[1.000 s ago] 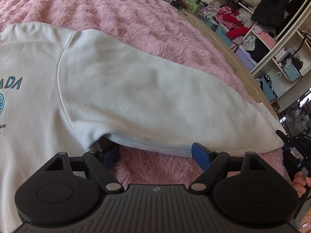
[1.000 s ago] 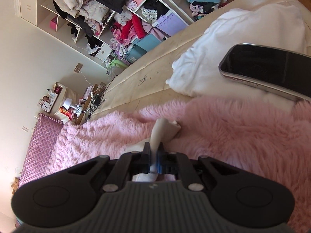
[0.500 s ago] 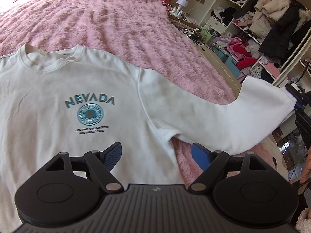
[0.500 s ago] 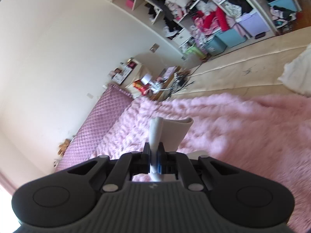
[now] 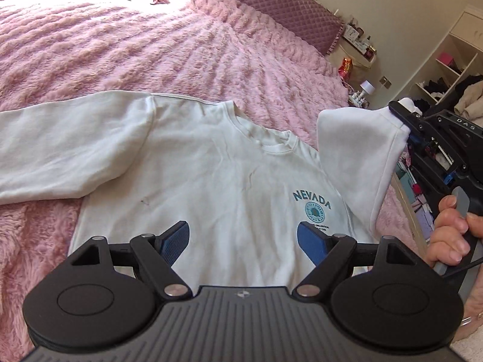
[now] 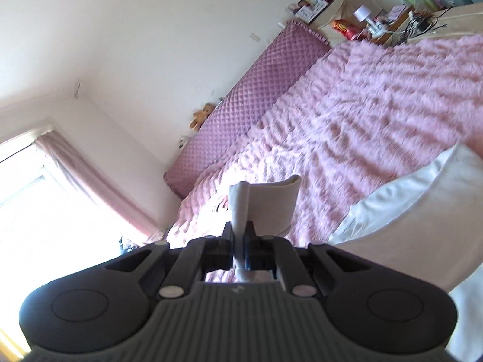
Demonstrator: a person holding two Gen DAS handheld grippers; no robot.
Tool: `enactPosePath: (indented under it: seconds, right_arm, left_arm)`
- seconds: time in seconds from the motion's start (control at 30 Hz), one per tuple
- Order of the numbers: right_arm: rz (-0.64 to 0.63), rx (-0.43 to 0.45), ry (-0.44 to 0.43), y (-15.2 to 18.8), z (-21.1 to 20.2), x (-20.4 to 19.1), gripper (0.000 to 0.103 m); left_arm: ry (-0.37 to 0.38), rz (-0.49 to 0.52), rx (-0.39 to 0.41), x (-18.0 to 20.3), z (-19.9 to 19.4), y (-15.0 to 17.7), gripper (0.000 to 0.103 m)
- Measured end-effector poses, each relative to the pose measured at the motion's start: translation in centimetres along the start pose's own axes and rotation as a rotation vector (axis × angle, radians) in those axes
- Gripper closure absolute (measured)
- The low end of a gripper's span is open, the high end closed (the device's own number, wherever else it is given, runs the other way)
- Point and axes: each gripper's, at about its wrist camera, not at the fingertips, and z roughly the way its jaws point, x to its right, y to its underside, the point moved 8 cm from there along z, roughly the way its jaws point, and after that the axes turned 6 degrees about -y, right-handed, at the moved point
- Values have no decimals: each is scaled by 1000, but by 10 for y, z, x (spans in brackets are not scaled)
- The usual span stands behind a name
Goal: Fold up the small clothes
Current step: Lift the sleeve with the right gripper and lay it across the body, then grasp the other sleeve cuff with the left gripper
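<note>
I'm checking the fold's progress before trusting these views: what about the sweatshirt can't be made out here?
- Sweatshirt hem: left wrist view, hidden behind the left tool.
- Small print under the NEVADA logo: left wrist view, too small to read.
- Far sleeve cuff: left wrist view, cut off by the left edge.
- Sweatshirt body: right wrist view, only a blurred white patch at the right edge; the right tool blocks the rest.

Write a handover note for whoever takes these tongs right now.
Right tongs: shut on the cuff, sleeve lifted off the bed.
Left tongs: open, empty, over the sweatshirt body.
Sweatshirt lies face up on the pink blanket, other sleeve spread flat.
Done: one sleeve picked up.
Left: lay it across the chest, fold the other sleeve, then the body.
</note>
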Motion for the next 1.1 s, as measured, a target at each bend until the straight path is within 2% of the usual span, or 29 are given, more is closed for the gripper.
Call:
enactPosePath:
  seconds: [0.1,0.17,0.27,0.3,0.37,0.4,0.47,0.57,0.6,0.67,0.7,0.73,0.83,0.9,1.0,1.1]
  right_arm:
    - [-3,-102,4,62,39,-5,102]
    - [14,-191,40,109,60,6,102]
    - [-20,-280,104,163,76,26,99]
    - [-31,-303,114,179,78,32,94]
    - [-19,-360,126,203,80,42,78]
    - [-10,-384,131,210,79,45,63]
    - [-24,-435,132,216,74,45,56]
    - [-71,-492,79,207,54,36,50]
    - [-103,-500,58,194,44,31,45]
    - [-219,-467,83,167,22,30,36]
    - [-290,-448,126,156,13,33,35]
    - [-396,-422,210,139,4,41,35]
    - [-664,-380,434,98,-16,74,37]
    - [-820,-378,577,76,-31,101,37]
    - [-941,-395,708,57,-51,139,37]
    - [-930,-422,758,47,-65,169,37]
  left_arm:
    - [-31,-55,13,-38,-6,-4,8]
    - [-49,-96,15,-64,-7,-6,8]
    - [-67,-143,25,-91,-5,-5,8]
    - [-67,-151,28,-95,-3,-6,8]
    - [-68,-172,33,-106,-1,-5,8]
    - [-60,-179,31,-108,3,-6,8]
    - [-45,-193,26,-110,11,-8,8]
    - [-40,-181,5,-105,30,-9,8]
    - [-36,-164,10,-102,36,-10,8]
    - [-35,-121,18,-94,51,-11,8]
    - [-43,-95,8,-90,62,-12,8]
    - [-65,-62,-7,-88,73,-11,8]
    - [-190,-14,-30,-93,96,-8,10]
    - [-201,-6,-25,-93,99,-4,10]
    - [-204,32,-11,-91,103,-3,10]
    - [-162,17,-14,-89,113,-9,10]
